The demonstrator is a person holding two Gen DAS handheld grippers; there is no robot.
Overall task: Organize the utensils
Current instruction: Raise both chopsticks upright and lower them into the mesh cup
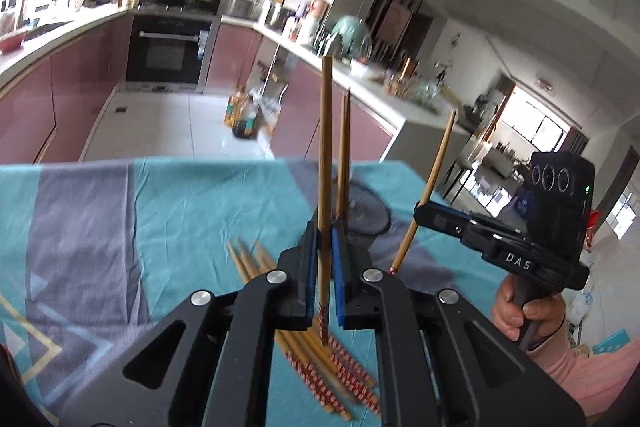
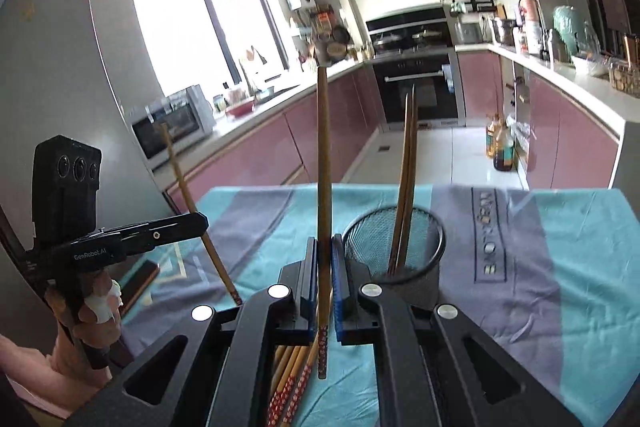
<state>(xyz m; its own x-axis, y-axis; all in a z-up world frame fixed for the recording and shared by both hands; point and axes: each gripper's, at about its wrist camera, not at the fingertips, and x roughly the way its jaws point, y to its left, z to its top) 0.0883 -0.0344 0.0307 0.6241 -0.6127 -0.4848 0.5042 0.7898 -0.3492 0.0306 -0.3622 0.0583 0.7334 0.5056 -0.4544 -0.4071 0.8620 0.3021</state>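
Two grippers, left gripper point(image 1: 324, 259) and right gripper point(image 2: 325, 267), each clamped on one upright chopstick point(image 1: 325, 163). One mesh cup point(image 2: 394, 247) holding two chopsticks point(image 2: 406, 183). Roughly seven more loose in a pile point(image 1: 320, 351) on the tablecloth point(image 1: 180, 211).

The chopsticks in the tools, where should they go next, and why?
Probably carry the right tool over the mesh cup and lower its chopstick in. Each tool is shut on one upright chopstick, lifted off the cloth. The cup already holds two, just to the right of that tool. The left tool could follow with its chopstick.
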